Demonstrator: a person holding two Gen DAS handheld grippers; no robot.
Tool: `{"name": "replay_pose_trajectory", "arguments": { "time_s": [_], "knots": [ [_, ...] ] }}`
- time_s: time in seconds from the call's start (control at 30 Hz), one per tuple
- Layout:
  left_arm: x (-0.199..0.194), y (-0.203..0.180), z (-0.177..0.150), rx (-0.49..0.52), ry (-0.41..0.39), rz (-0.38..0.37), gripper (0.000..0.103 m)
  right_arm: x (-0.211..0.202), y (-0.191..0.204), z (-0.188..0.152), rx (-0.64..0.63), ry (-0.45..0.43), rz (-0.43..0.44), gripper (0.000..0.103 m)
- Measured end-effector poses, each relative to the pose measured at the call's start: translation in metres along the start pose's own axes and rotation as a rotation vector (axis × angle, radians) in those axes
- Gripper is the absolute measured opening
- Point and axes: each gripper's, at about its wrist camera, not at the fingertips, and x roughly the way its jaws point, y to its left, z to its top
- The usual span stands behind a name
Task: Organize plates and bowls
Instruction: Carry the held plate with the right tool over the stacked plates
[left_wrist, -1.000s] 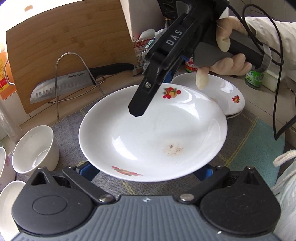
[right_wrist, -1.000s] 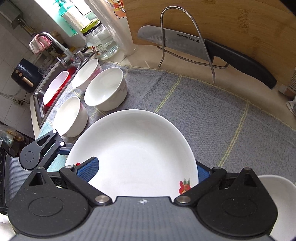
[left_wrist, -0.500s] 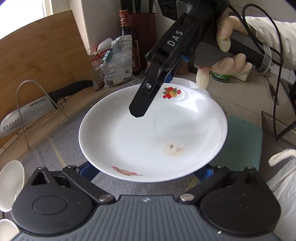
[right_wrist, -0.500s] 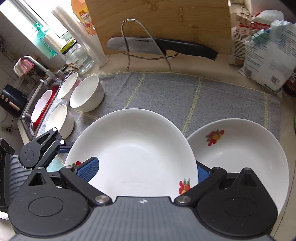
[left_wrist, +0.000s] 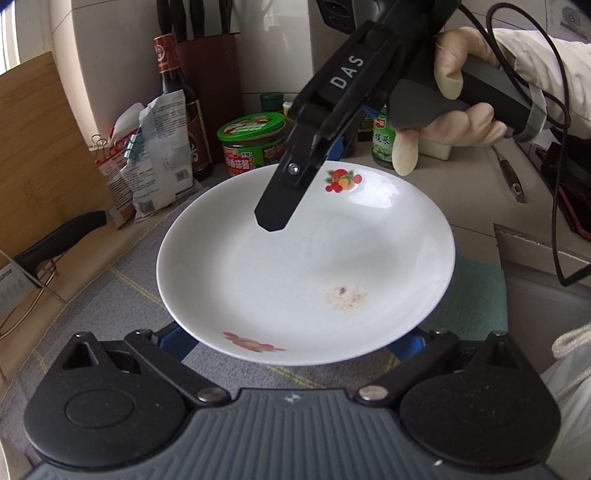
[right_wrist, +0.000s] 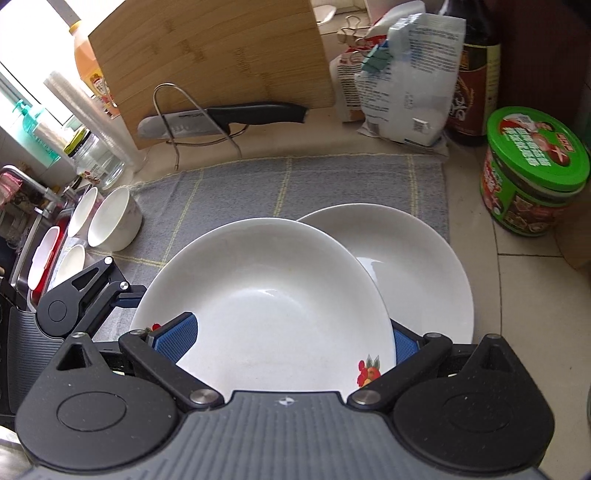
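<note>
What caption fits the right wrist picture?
Right hand-held gripper carries a white plate above another plate on the grey mat.

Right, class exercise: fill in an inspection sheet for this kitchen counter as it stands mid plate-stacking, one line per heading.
Surface: grey checked cloth on a pale counter.
Job's things: carried plate, brown specks inside, hangs partly over a second plate on the cloth; white bowls beside the sink.
Clutter: knife, cutting board, green-lidded tin, bags, bottle.
Grippers: right tool clamps the carried plate's rim; left tool has its fingers spread under the opposite edge, grip unclear.
Cables: black cable trails from the right tool's handle.
Surroundings: knife block, wall.
</note>
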Motion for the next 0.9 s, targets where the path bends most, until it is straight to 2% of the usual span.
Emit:
{"name": "replay_pose_trajectory", "arguments": {
  "time_s": [0.3,0.9],
  "knots": [
    [0.024,0.0,0.01,0.021,0.012,-0.046,0.102,-0.002,-0.025,-0.007,0.062,-0.01,-0.036,0.103],
    [0.031,0.002,0.013,0.012,0.049,-0.046,0.102,0.015,-0.032,-0.005,0.071,0.02,-0.065,0.103]
  ]
}}
